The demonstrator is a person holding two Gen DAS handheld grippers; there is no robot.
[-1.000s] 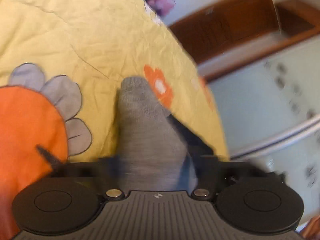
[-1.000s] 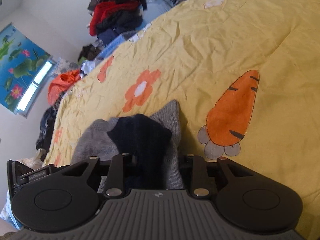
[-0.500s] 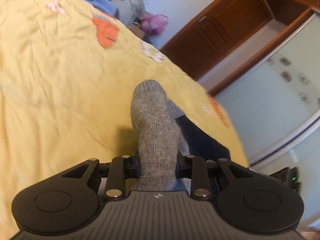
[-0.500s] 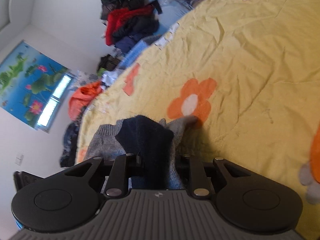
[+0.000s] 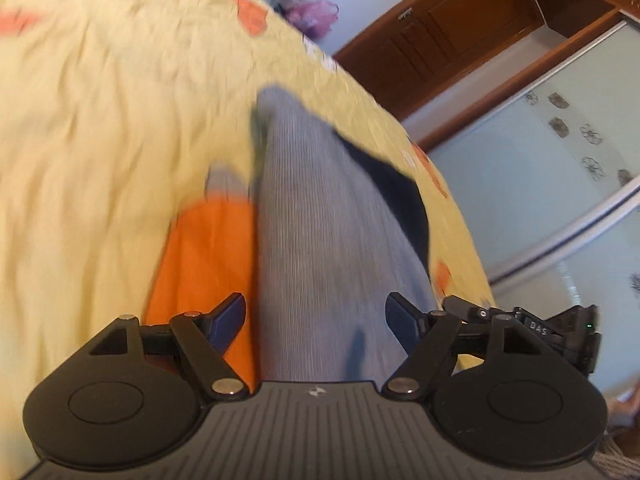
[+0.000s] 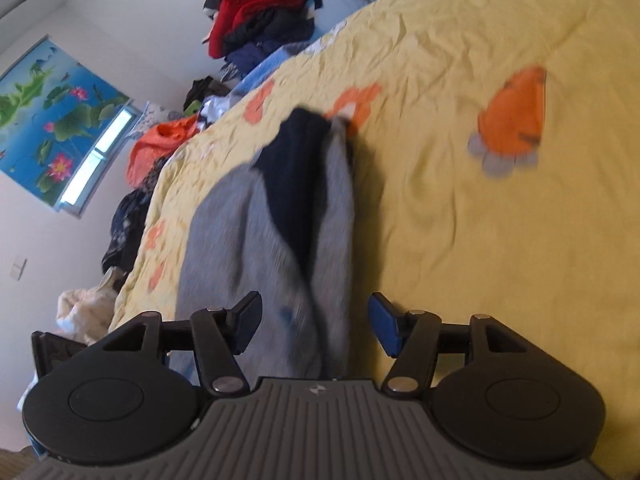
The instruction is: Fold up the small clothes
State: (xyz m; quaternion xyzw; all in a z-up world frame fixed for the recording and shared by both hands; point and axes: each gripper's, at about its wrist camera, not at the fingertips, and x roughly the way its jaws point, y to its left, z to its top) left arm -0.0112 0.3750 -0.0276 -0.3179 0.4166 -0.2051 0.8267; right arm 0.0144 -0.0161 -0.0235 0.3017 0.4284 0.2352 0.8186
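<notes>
A grey sock with a dark navy part (image 5: 320,220) lies lengthwise on the yellow bedspread (image 5: 100,120), running away between the spread fingers of my left gripper (image 5: 316,320), which is open. In the right wrist view the same grey and navy sock (image 6: 288,208) stretches out ahead of my right gripper (image 6: 314,322), also open, its blue pads apart on either side of the cloth. Both views are blurred by motion. Part of the right gripper (image 5: 560,332) shows at the right edge of the left wrist view.
The bedspread carries orange carrot (image 6: 516,116) and flower (image 6: 356,104) prints. A pile of clothes (image 6: 256,20) lies at the far end of the bed. A brown wooden door (image 5: 452,28) and a pale sliding wardrobe door (image 5: 540,160) stand beyond the bed's edge.
Both grippers were shut on the sock; now both have opened and let it go, and the sock lies stretched on the bedspread. Both cameras have shifted.
</notes>
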